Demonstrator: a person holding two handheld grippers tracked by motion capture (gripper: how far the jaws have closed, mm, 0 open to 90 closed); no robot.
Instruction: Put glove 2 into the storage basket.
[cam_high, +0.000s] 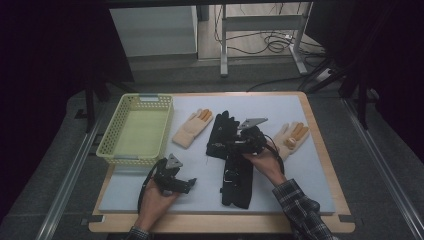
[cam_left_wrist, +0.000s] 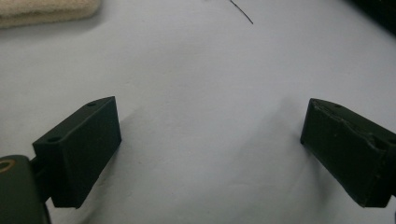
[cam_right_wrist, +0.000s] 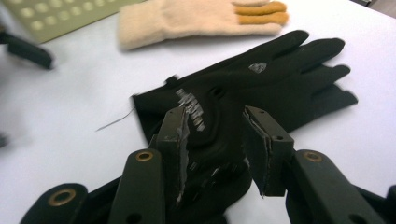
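**Basket empty, four gloves on the mat**

A yellow basket (cam_high: 136, 129) sits at the mat's (cam_high: 300, 165) far left corner, and nothing lies in it. Just to its right lies a cream glove (cam_high: 192, 128) with orange fingers. A second cream glove (cam_high: 291, 137) lies near the mat's right edge.

Two black gloves lie mid-mat. The far glove (cam_high: 220, 132) points away from the person; the near glove (cam_high: 237, 182) stretches toward the front edge.

The right gripper (cam_high: 248, 142) is over the far glove's cuff. In the right gripper view its jaws stand partly apart around a raised fold of that glove (cam_right_wrist: 261, 84); I cannot tell whether they pinch it.

The left gripper (cam_high: 172, 180) rests on bare mat near the front left, jaws spread wide with nothing between them, as the left gripper view shows.
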